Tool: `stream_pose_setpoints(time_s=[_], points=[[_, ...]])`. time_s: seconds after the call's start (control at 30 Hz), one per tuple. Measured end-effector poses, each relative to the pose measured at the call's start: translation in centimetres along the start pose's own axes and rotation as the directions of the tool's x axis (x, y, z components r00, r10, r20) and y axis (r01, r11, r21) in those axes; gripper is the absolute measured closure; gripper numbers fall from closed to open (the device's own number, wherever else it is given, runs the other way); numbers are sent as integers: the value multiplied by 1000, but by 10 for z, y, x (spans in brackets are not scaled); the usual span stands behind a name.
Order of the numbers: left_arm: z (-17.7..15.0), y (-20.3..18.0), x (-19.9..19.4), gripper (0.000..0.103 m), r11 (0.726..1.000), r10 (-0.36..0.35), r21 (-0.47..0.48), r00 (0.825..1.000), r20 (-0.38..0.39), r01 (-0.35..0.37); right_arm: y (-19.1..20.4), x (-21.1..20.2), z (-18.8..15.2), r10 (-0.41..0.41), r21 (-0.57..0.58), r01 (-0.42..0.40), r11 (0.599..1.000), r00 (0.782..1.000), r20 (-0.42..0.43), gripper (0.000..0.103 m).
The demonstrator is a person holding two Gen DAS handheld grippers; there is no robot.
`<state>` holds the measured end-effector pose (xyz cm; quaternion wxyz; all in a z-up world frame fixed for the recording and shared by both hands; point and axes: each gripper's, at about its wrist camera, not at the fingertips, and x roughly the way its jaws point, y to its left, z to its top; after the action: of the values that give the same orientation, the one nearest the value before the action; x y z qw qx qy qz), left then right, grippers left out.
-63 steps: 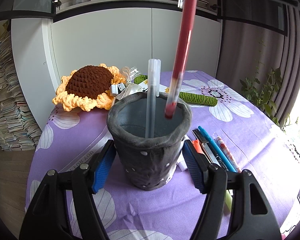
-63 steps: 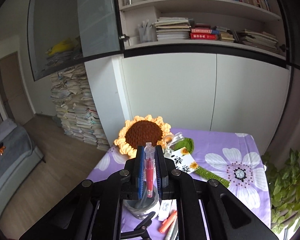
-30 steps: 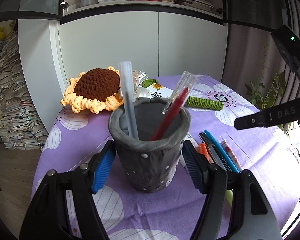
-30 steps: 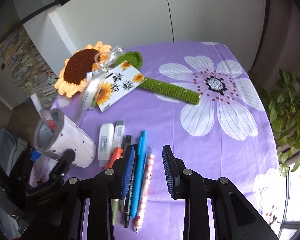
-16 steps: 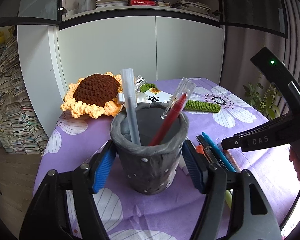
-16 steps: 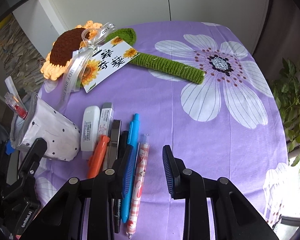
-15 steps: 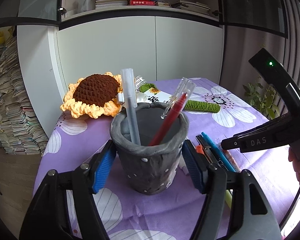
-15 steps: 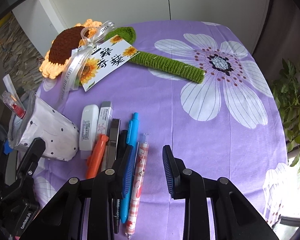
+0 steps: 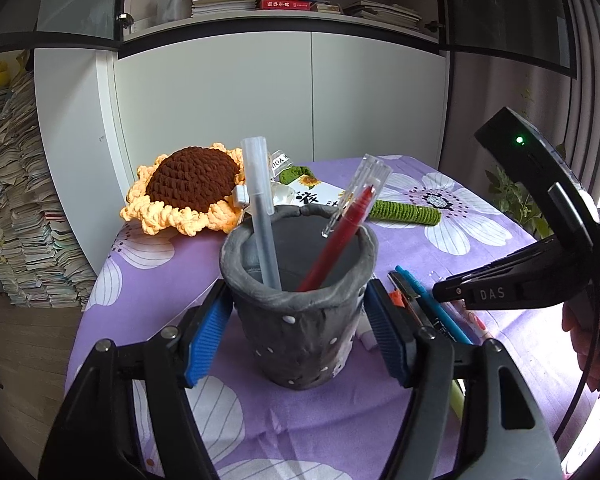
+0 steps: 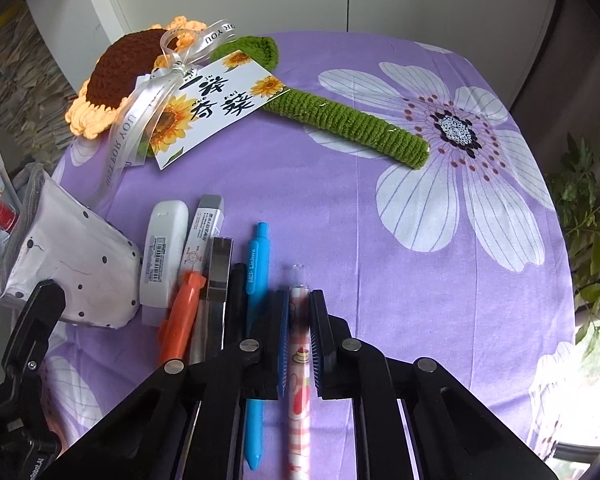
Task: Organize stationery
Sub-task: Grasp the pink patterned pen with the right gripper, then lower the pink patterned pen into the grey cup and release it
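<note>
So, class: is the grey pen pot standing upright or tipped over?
Upright. The pen pot stands on the purple tablecloth, mouth up, with a red pen and a clear pen leaning inside it, between the left gripper's pads.

Table under a purple cloth [image 10: 340, 200] printed with big white flowers. On it, far left corner: crochet sunflower [image 10: 116, 76] with its green knitted stem [image 10: 352, 120] running right, ribbon and a printed card [image 10: 212, 108] on top. Near left: grey dotted pen pot [image 9: 300, 320] standing upright on the cloth. Just right of the pot, a tight row lying side by side: white correction tape [image 10: 162, 252], eraser stick [image 10: 202, 232], orange marker [image 10: 182, 312], metal-bodied cutter [image 10: 217, 280], black pen [image 10: 236, 300], blue pen [image 10: 254, 320], pink patterned pen [image 10: 299, 400] at the row's right end. Right half of the cloth bare.
</note>
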<state>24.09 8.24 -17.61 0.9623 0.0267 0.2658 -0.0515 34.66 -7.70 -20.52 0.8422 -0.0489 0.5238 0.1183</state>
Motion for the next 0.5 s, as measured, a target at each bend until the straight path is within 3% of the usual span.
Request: stream_pose_setpoints(time_s=[0.3,0.5], points=[[-1,-1,0,36,1000,1,1,1000,1,-1,-7,-56,-10,54,27,-58,998,989,134,92],[-1,-1,0,36,1000,2,1,1000,1,-2,6,-113,-15,106,-9,-108,994,953,284,92]])
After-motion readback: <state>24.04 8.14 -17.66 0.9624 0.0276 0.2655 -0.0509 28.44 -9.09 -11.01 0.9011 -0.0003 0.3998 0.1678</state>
